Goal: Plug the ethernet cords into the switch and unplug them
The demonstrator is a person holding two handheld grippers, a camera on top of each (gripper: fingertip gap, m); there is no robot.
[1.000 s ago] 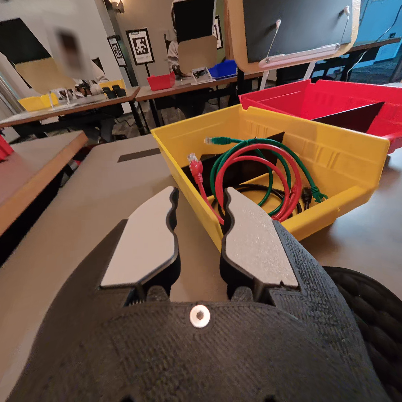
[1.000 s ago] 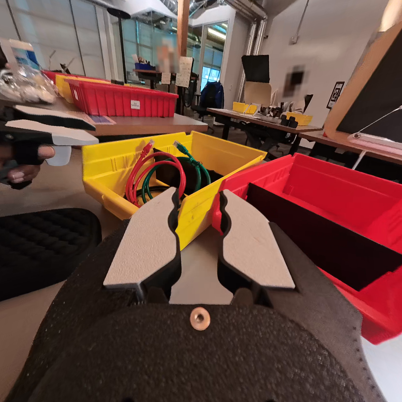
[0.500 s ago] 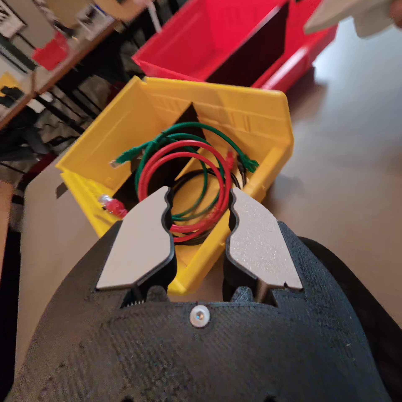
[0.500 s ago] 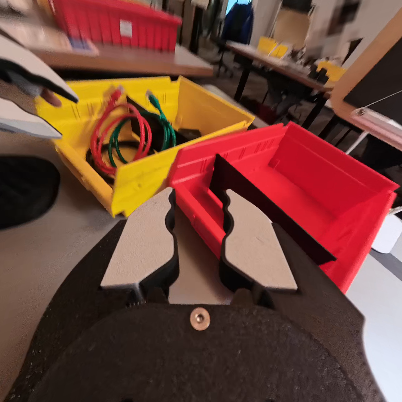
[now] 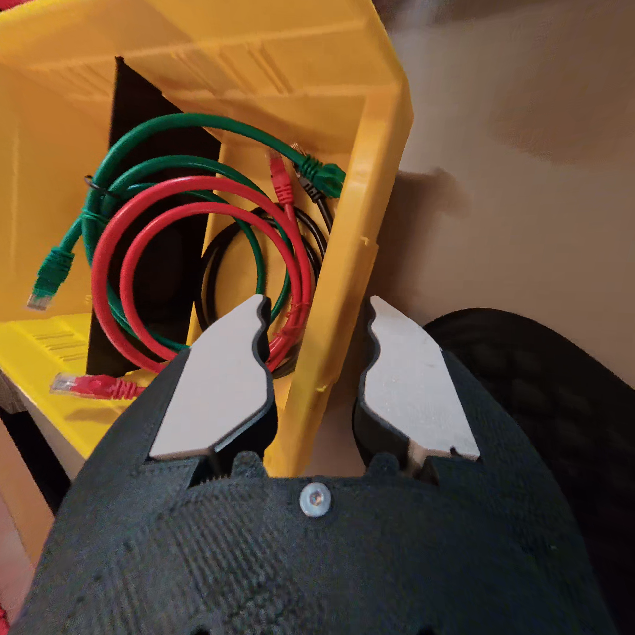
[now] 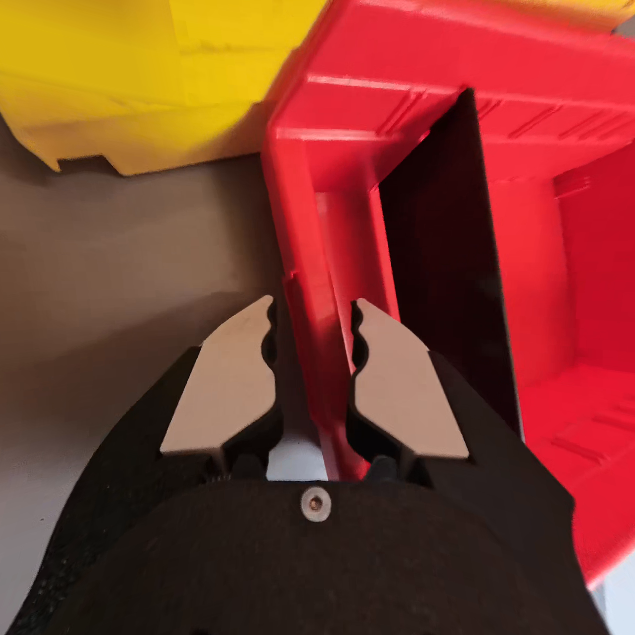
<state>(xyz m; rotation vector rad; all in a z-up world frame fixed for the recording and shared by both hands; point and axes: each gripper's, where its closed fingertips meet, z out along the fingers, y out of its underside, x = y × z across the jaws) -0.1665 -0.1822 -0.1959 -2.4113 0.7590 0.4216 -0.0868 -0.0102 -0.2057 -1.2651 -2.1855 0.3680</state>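
Observation:
In the left wrist view, a yellow bin (image 5: 347,275) holds coiled ethernet cords: a green cord (image 5: 192,120), a red cord (image 5: 192,182) and a black cord (image 5: 209,247). My left gripper (image 5: 316,302) is open and empty. It straddles the bin's near wall, with its left finger over the red coil and its right finger outside the bin. In the right wrist view, my right gripper (image 6: 312,302) is open and empty. It straddles a wall of a red bin (image 6: 343,154). No switch is in view.
A black divider (image 6: 446,240) splits the red bin, and another black divider (image 5: 144,137) stands in the yellow bin. The yellow bin (image 6: 137,86) sits left of the red one. A black padded mat (image 5: 532,395) lies on the brown table (image 5: 515,137) to the right.
Both grippers have tipped downward and moved in close over the bins. The left now straddles the yellow bin's wall with wider jaws. The right now straddles the red bin's wall.

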